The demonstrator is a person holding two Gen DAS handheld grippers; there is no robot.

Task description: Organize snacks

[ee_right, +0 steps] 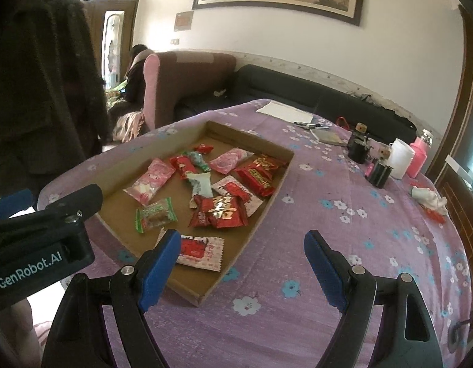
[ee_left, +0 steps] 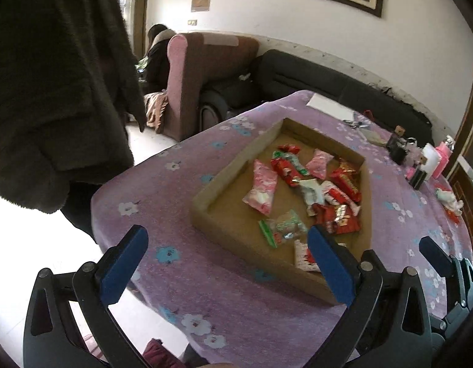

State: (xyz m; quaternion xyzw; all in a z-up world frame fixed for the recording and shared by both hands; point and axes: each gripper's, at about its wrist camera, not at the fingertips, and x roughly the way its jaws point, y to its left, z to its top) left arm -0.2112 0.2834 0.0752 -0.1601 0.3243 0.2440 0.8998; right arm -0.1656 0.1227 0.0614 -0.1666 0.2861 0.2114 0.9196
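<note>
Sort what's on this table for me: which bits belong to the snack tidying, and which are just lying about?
Job: cardboard tray; snack packets inside it.
Lying about: white paper; pens; pink bottle; white cup; purple tablecloth.

Left claw: black plastic arms with triangular cut-outs, silver pivot rivets, blue rectangular pads on fingers. Right claw: same build, black frame, round silver rivets, blue pads with ribbed edge. In right wrist view, left unit's black housing carries white "GenRobot.AI" lettering, small screw on top. Maroon sleeve shows at bottom edge.
</note>
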